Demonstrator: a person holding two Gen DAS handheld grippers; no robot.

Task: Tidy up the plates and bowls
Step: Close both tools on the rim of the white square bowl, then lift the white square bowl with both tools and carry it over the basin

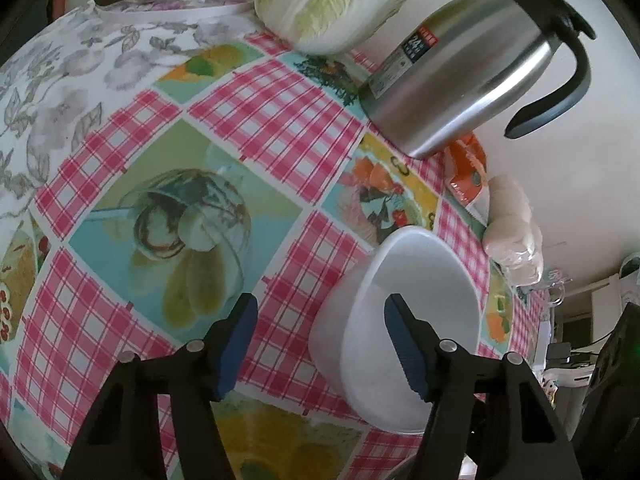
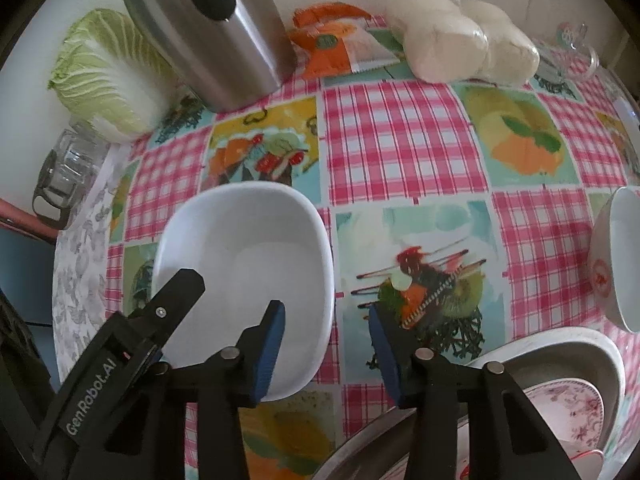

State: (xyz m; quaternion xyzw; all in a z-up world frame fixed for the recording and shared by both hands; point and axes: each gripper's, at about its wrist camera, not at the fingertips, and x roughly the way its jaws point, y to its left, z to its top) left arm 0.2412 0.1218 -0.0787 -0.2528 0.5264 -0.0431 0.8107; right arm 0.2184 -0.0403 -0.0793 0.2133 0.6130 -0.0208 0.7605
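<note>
White square bowl sat on checked tablecloth near steel kettle, left gripper wide open straddling its near rim, right gripper open, empty, just beside bowl

"24" on the steel jug's label; "GenRobot.AI" on the left hand-held gripper.
</note>
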